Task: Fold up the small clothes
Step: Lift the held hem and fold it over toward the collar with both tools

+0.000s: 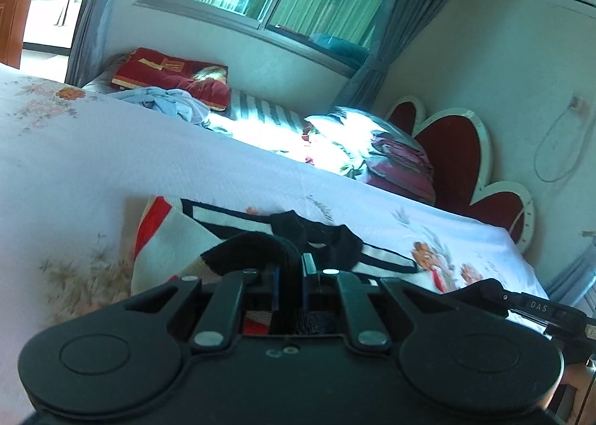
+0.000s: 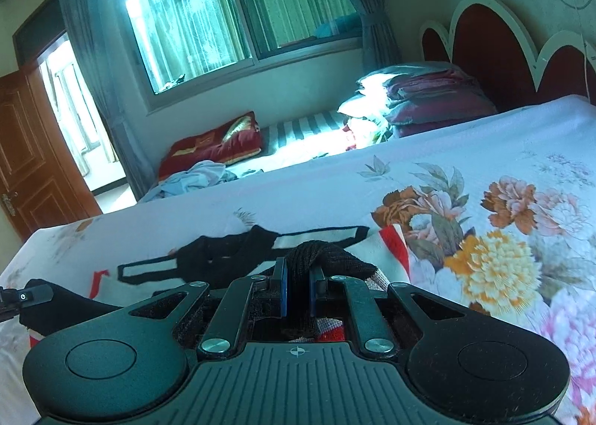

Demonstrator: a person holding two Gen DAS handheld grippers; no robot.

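A small white garment with black trim and red patches [image 1: 178,235] lies on the floral bedsheet [image 1: 111,164]. It also shows in the right wrist view [image 2: 324,235]. My left gripper [image 1: 294,268] is shut on a black hem of the garment. My right gripper [image 2: 298,276] is shut on another black knit edge of it [image 2: 320,253]. Each gripper shows at the edge of the other's view: the right one [image 1: 521,304] and the left one [image 2: 22,296]. The garment under the gripper bodies is hidden.
A red cushion [image 1: 171,74] and a crumpled light blue cloth [image 1: 167,100] lie at the bed's far side under the window. Stacked maroon pillows [image 1: 402,164] sit by the red headboard [image 1: 454,156]. A wooden door [image 2: 33,164] stands at the left.
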